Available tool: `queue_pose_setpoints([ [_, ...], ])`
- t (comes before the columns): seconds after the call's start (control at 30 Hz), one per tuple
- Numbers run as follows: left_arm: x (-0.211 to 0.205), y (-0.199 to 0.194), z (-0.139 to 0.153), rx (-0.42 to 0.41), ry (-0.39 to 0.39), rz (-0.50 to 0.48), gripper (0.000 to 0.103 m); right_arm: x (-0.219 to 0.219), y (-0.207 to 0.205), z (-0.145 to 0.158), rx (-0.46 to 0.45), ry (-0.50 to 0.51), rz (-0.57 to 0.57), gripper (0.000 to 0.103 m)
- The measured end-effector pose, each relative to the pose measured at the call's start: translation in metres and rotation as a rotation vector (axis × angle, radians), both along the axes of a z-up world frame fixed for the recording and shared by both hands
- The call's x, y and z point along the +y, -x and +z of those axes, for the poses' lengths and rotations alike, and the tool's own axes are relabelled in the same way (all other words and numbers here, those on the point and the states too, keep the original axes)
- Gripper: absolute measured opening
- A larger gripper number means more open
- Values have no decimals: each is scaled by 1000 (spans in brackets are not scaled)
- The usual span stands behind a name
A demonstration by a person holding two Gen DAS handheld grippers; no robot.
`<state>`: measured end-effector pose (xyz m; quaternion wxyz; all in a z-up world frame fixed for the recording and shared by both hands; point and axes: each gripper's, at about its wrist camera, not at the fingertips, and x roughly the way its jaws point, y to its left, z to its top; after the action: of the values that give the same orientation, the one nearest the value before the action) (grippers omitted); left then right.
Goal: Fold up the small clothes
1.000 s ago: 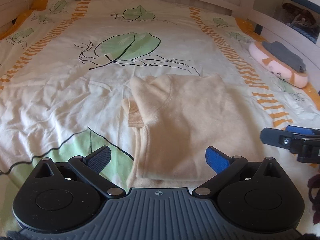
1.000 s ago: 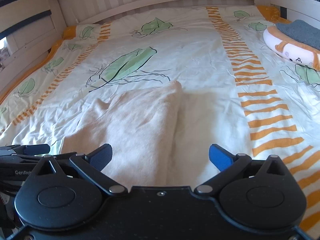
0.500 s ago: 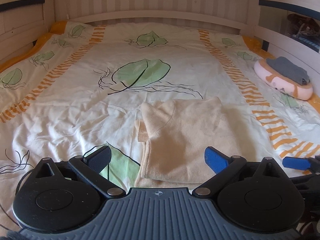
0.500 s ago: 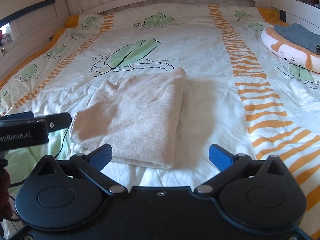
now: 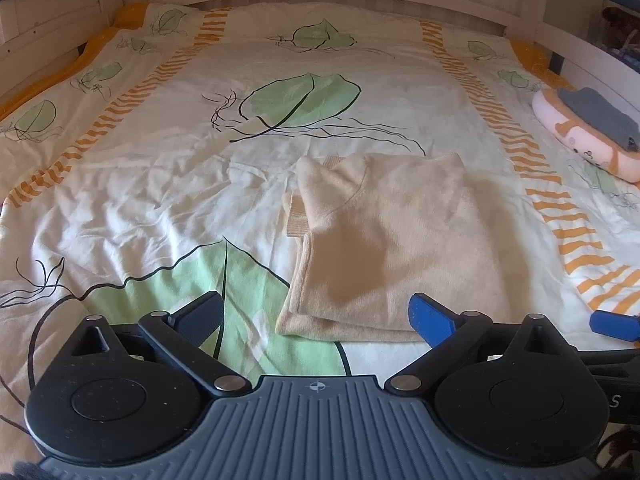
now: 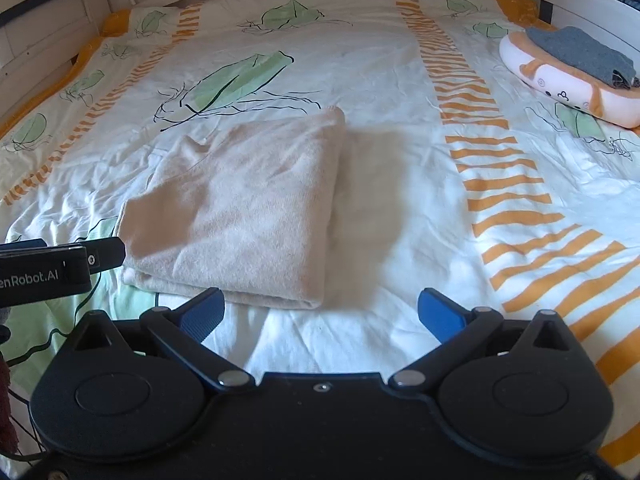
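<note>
Left wrist view: the left tool [image 5: 316,318] is spread wide and holds nothing, poised near the folded cream garment [image 5: 394,248] on the bed's leaf-print cover [image 5: 160,184]. The right tool [image 6: 320,314] also gapes wide and empty, just short of the garment's near edge. A plush cushion [image 6: 568,84] with grey cloth [image 6: 580,54] on it lies far right.

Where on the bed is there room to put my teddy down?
Bare duvet lies beyond the folded cream garment, up to the headboard, and between the garment and the orange striped band. The left side past the garment is bare too. It is crowded at the right edge, where the plush pillow carries grey folded clothes.
</note>
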<state>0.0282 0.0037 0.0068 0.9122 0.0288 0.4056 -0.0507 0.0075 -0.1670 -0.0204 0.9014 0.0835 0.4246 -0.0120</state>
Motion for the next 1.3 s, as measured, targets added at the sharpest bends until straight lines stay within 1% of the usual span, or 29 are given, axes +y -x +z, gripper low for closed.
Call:
queue_pose_setpoints([
  [0.3,0,-2,0,15,-23,26,100,-1,1,3,-2,-4,6,103],
  [1.3,-5,-2,-9,55,-47,-6,100,-1,-5,4,-2,-17,19,102],
])
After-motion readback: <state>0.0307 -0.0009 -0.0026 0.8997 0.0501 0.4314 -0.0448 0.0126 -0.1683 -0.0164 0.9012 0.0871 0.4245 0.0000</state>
